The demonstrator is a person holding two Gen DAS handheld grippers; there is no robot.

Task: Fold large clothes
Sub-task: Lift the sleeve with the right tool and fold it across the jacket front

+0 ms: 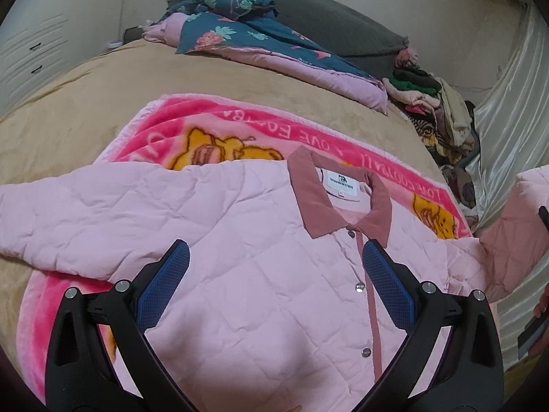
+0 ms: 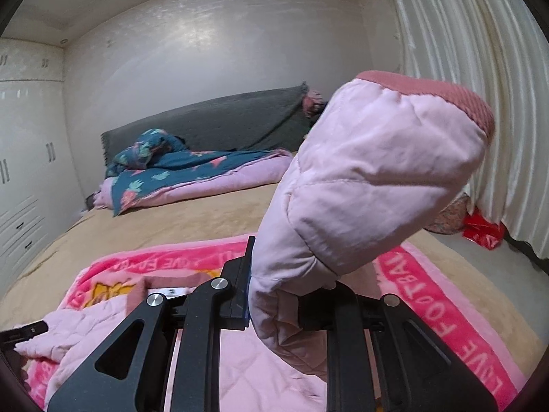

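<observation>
— Nearest to the lens, the right gripper (image 2: 274, 295) is clamped together on the sleeve (image 2: 360, 178) of the pink quilted jacket (image 1: 240, 240); the cuff stands up at the upper right of the frame.

— And the left gripper (image 1: 274, 281)?

— Its jaws stand apart over the jacket front, at the lower centre, holding nothing. The jacket lies on the pink blanket (image 1: 164, 127).

— How will it handle?

— Soft, light and puffy, I think, perhaps a little slippery. Better to pinch it at the cuff or a seam.
</observation>
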